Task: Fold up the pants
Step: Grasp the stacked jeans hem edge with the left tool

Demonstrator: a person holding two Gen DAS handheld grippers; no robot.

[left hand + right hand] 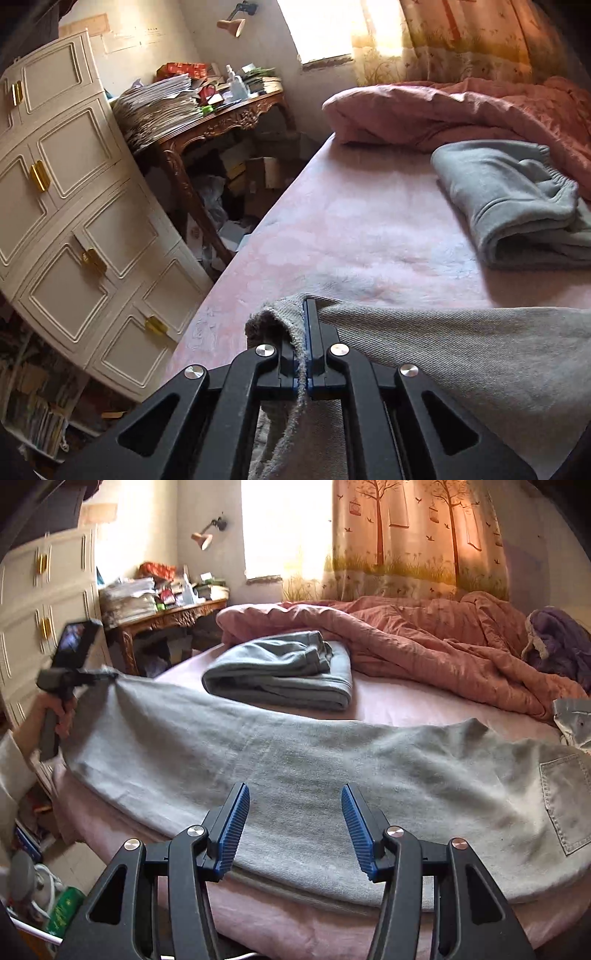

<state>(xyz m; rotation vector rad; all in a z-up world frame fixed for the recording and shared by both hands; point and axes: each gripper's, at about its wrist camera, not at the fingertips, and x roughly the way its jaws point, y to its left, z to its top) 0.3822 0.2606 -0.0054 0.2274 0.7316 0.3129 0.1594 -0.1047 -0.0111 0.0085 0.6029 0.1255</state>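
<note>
Light grey denim pants (295,760) lie lengthwise across the pink bed sheet (351,229), back pocket (565,801) at the right end. My left gripper (306,306) is shut on the frayed hem of a leg, lifting that end slightly off the bed; the cloth (461,350) trails away to the right. In the right wrist view a hand holds this left gripper (105,674) at the far left, pinching the leg end. My right gripper (295,805) hovers open over the middle of the pants near the front edge, with nothing between its blue pads (234,827).
A folded grey garment (280,672) rests further back on the bed beside a rumpled pink quilt (424,635). A white cabinet (74,203) and a cluttered wooden desk (221,118) stand left of the bed. A purple garment (557,638) lies far right.
</note>
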